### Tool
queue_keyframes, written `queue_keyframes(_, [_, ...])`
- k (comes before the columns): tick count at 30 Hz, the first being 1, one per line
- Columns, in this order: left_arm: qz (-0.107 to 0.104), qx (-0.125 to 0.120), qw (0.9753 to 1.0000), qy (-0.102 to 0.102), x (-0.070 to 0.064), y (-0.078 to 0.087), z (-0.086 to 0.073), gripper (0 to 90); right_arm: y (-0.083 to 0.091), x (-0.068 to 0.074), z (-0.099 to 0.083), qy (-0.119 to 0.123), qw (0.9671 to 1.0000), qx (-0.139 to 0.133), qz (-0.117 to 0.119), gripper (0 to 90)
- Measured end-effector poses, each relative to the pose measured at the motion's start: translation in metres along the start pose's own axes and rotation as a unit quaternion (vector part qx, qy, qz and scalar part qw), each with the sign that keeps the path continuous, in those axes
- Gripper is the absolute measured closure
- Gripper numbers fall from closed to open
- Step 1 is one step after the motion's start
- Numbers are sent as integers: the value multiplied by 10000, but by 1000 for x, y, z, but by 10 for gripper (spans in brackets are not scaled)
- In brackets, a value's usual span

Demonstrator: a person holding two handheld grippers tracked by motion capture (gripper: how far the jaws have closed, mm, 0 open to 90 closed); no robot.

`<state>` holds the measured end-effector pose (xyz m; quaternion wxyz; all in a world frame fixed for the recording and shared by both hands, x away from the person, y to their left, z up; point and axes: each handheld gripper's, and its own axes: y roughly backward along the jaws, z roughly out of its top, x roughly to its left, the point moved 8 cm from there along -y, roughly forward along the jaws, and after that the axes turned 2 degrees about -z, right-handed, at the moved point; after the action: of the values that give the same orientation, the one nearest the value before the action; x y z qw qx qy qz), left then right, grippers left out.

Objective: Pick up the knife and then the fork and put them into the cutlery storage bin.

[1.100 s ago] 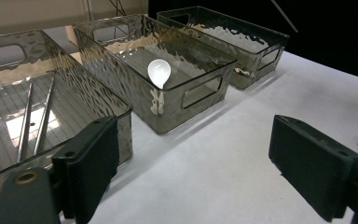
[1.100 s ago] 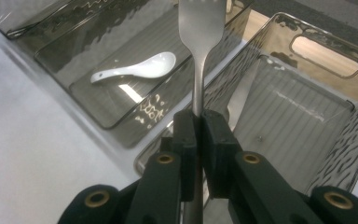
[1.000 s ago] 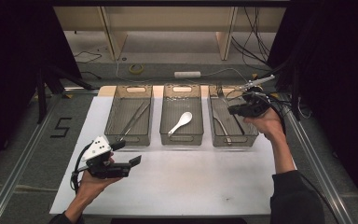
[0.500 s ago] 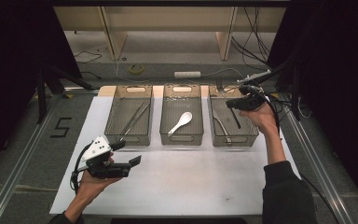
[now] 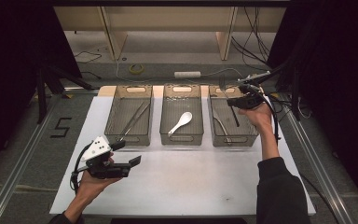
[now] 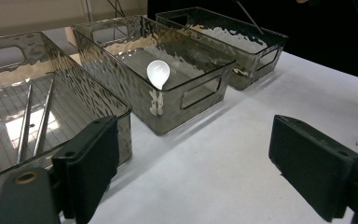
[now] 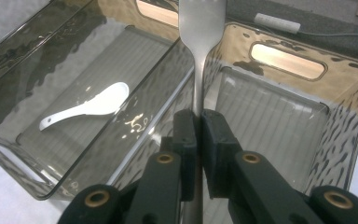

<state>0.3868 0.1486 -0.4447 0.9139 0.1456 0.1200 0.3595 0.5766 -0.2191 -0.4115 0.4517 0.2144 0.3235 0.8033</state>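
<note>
My right gripper (image 5: 233,101) hovers over the right clear bin (image 5: 251,135), shut on the handle of a metal fork (image 5: 223,86). In the right gripper view the jaws (image 7: 199,126) pinch the fork (image 7: 200,28) mid-handle, with its head pointing up and away. Another metal utensil (image 5: 221,124) lies in that bin. A white spoon (image 5: 181,122) rests in the middle bin (image 5: 182,140). Two metal chopsticks (image 5: 133,120) lie in the left bin (image 5: 113,126). My left gripper (image 5: 128,153) is open above the white mat, in front of the left bin, holding nothing.
The three bins stand in a row at the back of the white mat (image 5: 191,182). Metal rails (image 5: 303,144) run along both table sides. Beyond the bins are cables, a roll of tape (image 5: 136,68) and a power strip (image 5: 187,74) on the floor.
My right gripper has shifted slightly away and to the left over the right bin, still carrying the fork. The left gripper has stayed where it was.
</note>
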Motion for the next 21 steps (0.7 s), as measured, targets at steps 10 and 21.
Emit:
queue_keyframes(10, [-3,-9,10000,-2,0,0,0,157,-10,-3,-7,-135,9999,33,-52,852])
queue_keyframes(21, [-3,-6,10000,-10,-1,0,0,157,-16,-4,-14,-136,9998,107,-80,853])
